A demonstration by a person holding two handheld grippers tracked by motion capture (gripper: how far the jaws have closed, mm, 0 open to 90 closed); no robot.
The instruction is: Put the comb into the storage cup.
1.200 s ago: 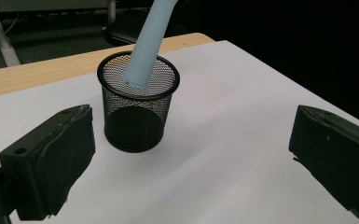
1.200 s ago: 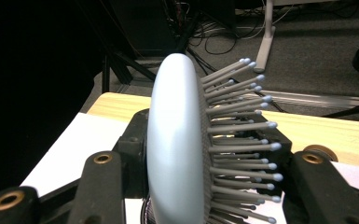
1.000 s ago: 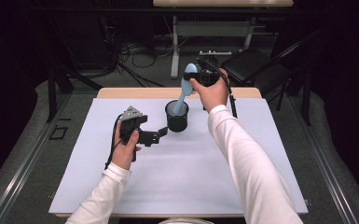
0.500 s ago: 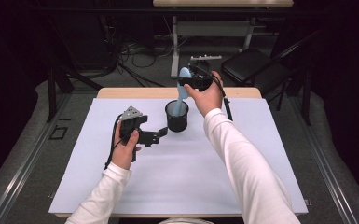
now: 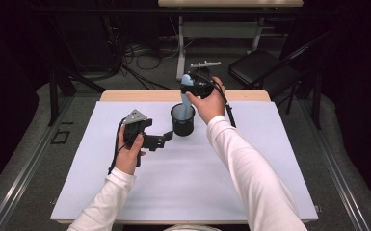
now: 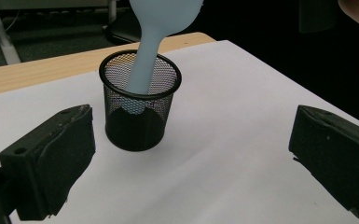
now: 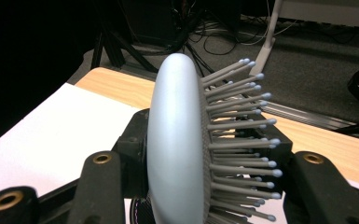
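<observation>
Right now the right gripper (image 5: 191,89) has its jaws clamped on the head of a pale blue hairbrush (image 6: 155,44), bristles pointing off to one side of the jaws. The brush hangs nearly upright below them, handle down, its long axis running straight from the jaws into the black mesh cup (image 5: 182,119); the handle end is already inside the rim. I'd say what matters is keeping that axis over the cup's mouth while lowering. The left gripper (image 5: 162,140) waits just beside the cup, jaws wide apart and empty, the cup ahead between them, untouched. The white table (image 5: 250,192) carries the lot.
</observation>
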